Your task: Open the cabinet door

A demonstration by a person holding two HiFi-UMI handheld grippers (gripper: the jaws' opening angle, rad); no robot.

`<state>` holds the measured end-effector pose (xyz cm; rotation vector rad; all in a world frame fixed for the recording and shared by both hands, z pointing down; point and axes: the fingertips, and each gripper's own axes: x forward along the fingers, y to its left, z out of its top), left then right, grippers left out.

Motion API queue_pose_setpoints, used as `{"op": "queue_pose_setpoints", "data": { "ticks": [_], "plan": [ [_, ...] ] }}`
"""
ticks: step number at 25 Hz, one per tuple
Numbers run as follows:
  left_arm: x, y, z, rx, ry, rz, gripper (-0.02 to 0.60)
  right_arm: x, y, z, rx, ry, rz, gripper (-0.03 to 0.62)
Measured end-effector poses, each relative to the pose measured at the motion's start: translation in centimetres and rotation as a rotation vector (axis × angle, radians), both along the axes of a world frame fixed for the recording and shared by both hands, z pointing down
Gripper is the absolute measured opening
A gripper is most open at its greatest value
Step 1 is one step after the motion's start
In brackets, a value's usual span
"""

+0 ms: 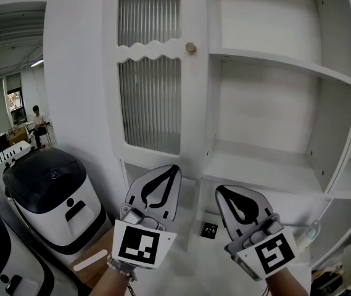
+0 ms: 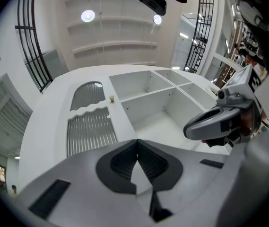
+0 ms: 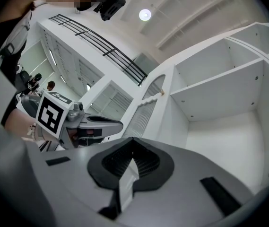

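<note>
The cabinet door [image 1: 150, 73] stands in the upper middle of the head view. It is a tall white panel with two ribbed glass panes split by a wavy rail, and it looks shut, flush with the frame. Its small round wooden knob [image 1: 190, 47] sits at the door's right edge beside the rail. That suggests hinges on the left and a swing started from the right side. Just right of the door, the open shelves [image 1: 274, 63] are bare and have no door in view.

Below the door, well short of the knob, the left gripper [image 1: 175, 168] and right gripper [image 1: 219, 191] are held side by side, near each other but apart. Both are tilted up toward the cabinet. Each has its jaws pressed together with nothing between them, so neither has a hold on anything yet. The left one sits nearly under the knob and seems the likelier to reach it, though its jaws would have to spread first.

Further left, a white machine with a black top [image 1: 52, 196] stands on the floor. A seated person [image 1: 37, 125] is far behind it.
</note>
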<state>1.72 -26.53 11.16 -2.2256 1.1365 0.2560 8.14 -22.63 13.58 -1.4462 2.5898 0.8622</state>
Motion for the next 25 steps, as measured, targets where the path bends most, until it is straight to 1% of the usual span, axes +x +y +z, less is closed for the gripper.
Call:
{"op": "queue_pose_setpoints", "data": {
  "ticks": [2, 5, 11, 15, 19, 22, 25],
  "plan": [
    [-0.1, -0.3, -0.8, 0.003, 0.014, 0.005, -0.003, 0.0, 0.0, -0.5, 0.009, 0.002, -0.001, 0.002],
    [-0.2, -0.8, -1.9, 0.029, 0.017, -0.007, -0.003, 0.0, 0.0, -1.2, 0.025, 0.012, 0.0, 0.002],
    [-0.3, -1.4, -4.4, 0.05, 0.035, -0.013, -0.003, 0.2, 0.1, -2.3, 0.031, 0.012, 0.01, 0.002],
    [-0.2, -1.7, -6.3, 0.075, 0.061, 0.006, -0.003, 0.1, 0.2, -2.8, 0.045, 0.018, 0.009, 0.002],
    [0.1, -2.1, -8.0, 0.109, 0.052, -0.003, -0.003, -0.1, 0.1, -3.0, 0.049, 0.022, 0.003, 0.002],
    [0.4, -2.3, -9.3, 0.126, 0.059, 0.002, -0.003, -0.2, 0.1, -3.0, 0.042, 0.024, 0.006, 0.002],
    [0.8, -2.8, -10.7, 0.165, 0.057, -0.002, -0.003, -0.1, -0.1, -3.1, 0.048, 0.031, 0.005, 0.002]
  ]
}}
